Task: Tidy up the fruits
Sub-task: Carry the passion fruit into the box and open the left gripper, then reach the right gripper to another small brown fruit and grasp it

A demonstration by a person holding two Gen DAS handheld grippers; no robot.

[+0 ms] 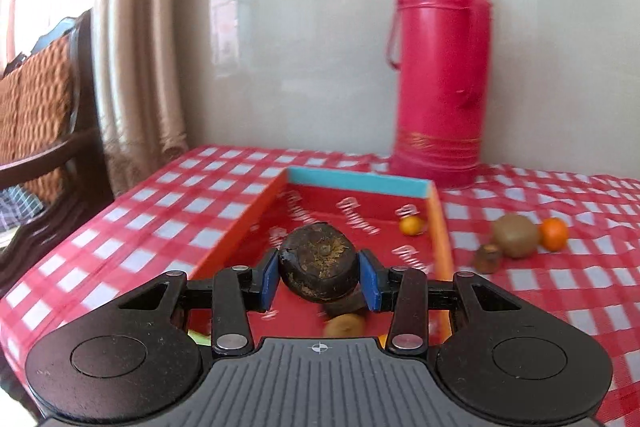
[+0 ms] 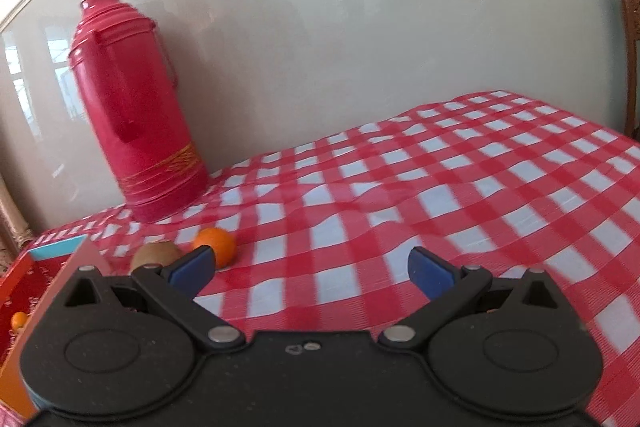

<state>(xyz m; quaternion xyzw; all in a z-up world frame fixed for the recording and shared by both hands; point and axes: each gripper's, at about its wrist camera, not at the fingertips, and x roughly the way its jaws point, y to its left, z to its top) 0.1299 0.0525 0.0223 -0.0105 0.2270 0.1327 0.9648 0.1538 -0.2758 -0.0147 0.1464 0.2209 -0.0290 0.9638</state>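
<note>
My left gripper (image 1: 320, 277) is shut on a dark brown round fruit (image 1: 319, 261) and holds it above the red tray (image 1: 440, 227). A small orange (image 1: 411, 225) lies in the tray, and a kiwi (image 1: 345, 325) shows below the held fruit. Right of the tray on the cloth lie a kiwi (image 1: 515, 235), an orange (image 1: 554, 234) and a small dark fruit (image 1: 488, 258). My right gripper (image 2: 310, 271) is open and empty over the cloth. The kiwi (image 2: 154, 254) and orange (image 2: 216, 245) lie just past its left finger.
A tall red thermos (image 1: 440, 75) stands behind the tray against the wall; it also shows in the right wrist view (image 2: 136, 107). A wooden chair (image 1: 44, 115) and a curtain (image 1: 136, 39) are left of the table. The checked tablecloth (image 2: 440, 187) stretches right.
</note>
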